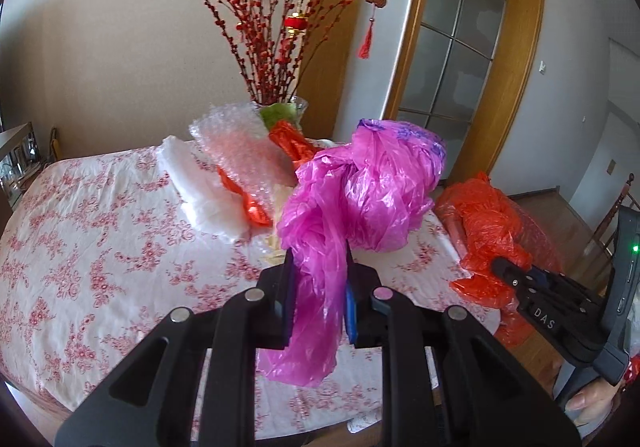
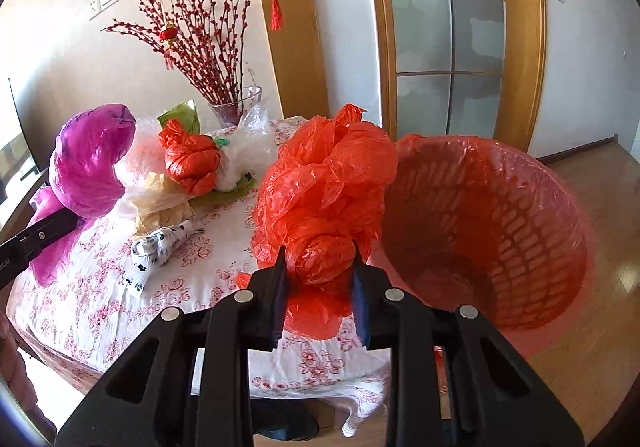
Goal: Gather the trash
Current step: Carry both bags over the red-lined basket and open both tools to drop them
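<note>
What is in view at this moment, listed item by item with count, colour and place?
pink bag: 1, magenta, lifted over the table, in the left gripper
orange bag: 1, held by the right gripper beside the bin
knotted orange bag: 1, mid-table
bubble wrap: 1, clear, far side of the table
spotted wrapper: 1, black and white, on the cloth
bin: 1, red lattice with red liner, off the table's right edge
vase: 1, glass, red branches, table's far edge
tablecloth: 1, white with red flowers
left gripper: black, shut on pink bag
right gripper: black, shut on orange bag
</note>
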{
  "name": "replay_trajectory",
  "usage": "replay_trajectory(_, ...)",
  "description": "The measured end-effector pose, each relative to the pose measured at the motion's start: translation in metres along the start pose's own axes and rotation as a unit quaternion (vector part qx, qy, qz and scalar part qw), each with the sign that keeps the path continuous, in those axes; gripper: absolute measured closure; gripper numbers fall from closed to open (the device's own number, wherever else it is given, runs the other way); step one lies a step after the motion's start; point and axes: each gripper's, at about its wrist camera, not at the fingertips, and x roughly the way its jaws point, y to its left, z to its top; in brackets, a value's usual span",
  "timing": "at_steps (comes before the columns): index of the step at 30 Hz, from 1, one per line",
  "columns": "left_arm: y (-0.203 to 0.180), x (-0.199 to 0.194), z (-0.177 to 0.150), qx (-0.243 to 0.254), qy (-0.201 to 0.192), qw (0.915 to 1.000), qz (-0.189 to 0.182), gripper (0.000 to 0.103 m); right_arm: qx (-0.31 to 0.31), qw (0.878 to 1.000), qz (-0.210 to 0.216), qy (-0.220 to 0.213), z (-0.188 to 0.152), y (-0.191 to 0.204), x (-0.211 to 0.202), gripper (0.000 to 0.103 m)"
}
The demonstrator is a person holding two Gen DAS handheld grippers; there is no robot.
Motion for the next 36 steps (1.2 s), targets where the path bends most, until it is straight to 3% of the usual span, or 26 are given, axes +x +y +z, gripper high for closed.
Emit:
replay_trajectory(18,-0.121,0.069,0.012,0.065,0.051,0.9907,-0.108,0.083,0.061,0.993,-0.100,-0.025,0.010,-0.096,-0.029,0.075)
replay_trajectory(25,-0.159,0.095,0.010,0.086,0.067,0.9837,-0.143,0.083,0.075,0.990,-0.113,-0.027,0.014,-0.116,-0.029,0.075)
replay_trajectory(36,-0.194,0.131,0.009,0.095,0.096,0.9764,-0.168,0.083,0.105,0.987,-0.120,-0.025,0.022,-0.145,-0.020,0.074)
